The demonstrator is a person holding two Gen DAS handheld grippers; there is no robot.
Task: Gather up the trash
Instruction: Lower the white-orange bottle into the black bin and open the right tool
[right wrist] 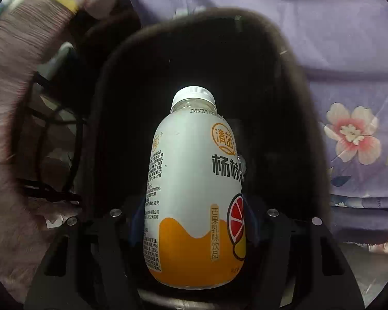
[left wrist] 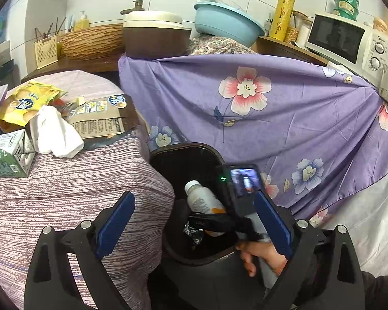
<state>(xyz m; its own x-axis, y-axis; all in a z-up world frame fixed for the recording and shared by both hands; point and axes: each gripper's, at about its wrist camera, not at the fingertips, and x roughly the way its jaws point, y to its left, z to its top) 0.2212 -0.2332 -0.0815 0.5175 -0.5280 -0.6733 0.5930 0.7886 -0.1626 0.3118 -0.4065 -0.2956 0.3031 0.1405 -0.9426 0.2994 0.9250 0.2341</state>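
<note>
Item: white drink bottle (right wrist: 194,188) with an orange base band and white cap, gripped near its base between the blue pads of the right tool (right wrist: 194,222), the jaws closed against its sides. In the right wrist view the long axis is seen running along the tool's fingers, cap toward 12 o'clock, base toward 6 o'clock, with the cap directed down into the dark opening of the trash bin (right wrist: 111,82). In the left wrist view the same bottle (left wrist: 201,199) is seen over the bin mouth, tilted, cap toward 11 o'clock, the right tool (left wrist: 214,223) holding it from the 4 o'clock side, with a hand (left wrist: 261,257) on that tool's grip. The left tool (left wrist: 194,228) is held with jaws spread wide and nothing between the pads. The trash bin (left wrist: 168,152) stands just beside the tabletop (left wrist: 64,193), which is covered in striped cloth. Remaining on the tabletop toward 10 o'clock: a green carton (left wrist: 7,155), a crumpled white tissue (left wrist: 54,134), a yellow snack bag (left wrist: 23,106) and a flattened paper package (left wrist: 101,118). A purple floral cloth (left wrist: 271,118) is draped behind the bin.
</note>
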